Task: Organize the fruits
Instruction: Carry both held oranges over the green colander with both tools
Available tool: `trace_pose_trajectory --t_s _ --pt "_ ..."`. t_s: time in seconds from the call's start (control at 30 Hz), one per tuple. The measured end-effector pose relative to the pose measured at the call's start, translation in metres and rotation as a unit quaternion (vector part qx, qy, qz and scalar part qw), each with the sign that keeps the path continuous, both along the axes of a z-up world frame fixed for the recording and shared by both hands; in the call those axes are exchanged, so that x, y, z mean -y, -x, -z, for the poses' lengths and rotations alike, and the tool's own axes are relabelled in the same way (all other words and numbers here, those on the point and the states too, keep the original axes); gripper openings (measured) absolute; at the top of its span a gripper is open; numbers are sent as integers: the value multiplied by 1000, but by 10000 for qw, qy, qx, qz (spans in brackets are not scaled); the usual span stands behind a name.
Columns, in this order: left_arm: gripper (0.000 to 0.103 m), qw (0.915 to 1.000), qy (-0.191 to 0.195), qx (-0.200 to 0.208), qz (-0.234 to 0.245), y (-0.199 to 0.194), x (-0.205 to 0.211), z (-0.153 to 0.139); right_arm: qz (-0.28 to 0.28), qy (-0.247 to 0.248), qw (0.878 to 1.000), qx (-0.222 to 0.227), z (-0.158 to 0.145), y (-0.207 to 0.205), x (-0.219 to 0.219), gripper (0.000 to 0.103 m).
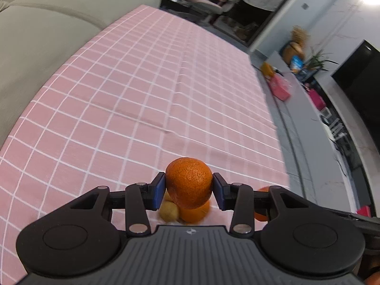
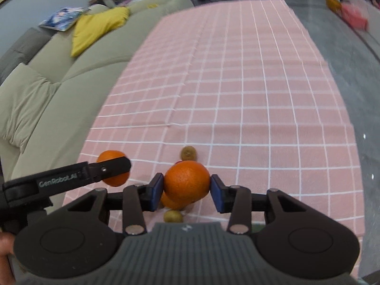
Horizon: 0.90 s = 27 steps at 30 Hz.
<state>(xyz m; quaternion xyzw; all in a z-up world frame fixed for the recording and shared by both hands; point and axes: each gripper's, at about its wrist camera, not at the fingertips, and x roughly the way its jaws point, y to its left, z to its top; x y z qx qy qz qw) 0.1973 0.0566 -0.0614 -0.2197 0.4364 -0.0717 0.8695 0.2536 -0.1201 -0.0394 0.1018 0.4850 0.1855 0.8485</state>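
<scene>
An orange (image 1: 188, 182) is clamped between the blue pads (image 1: 158, 191) of the left gripper (image 1: 189, 190) and is held clear of the pink checked tablecloth (image 1: 133, 90); a second orange (image 2: 187, 182) is pinched in the same way by the right gripper (image 2: 187, 191), its pads pressed to both sides of the fruit; in the right wrist view the left gripper is seen at the cloth's left edge, beside the grey-green sofa (image 2: 42, 87), with its orange partly hidden behind a finger; the remaining fruit is gathered near the cloth's near edge, where another orange (image 1: 196, 212) and a kiwi (image 1: 169, 211) lie just beside each other under the left gripper; one more kiwi (image 2: 189, 153) is seen a little farther in; the far end of the cloth is bare.
</scene>
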Motion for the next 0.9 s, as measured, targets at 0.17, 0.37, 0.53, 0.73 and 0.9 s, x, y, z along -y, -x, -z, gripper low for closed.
trace_pose_trajectory --t_s 0.17,0.37,0.53,0.73,0.9 --pt "47 9990 12 60 449 18 19 -19 -105 118 9995 257 -26 36 4 40" --pt "47 9952 10 78 973 41 40 -34 -202 400 9981 417 -45 78 18 40" --pt "47 9897 67 141 1423 59 61 -44 -188 581 9970 474 -52 110 37 40" --pt "47 9774 118 41 2109 76 92 -47 -101 817 9960 357 -47 141 56 40" --pt "47 9628 -17 -119 2701 91 122 -37 -115 1056 9941 215 -36 161 66 40"
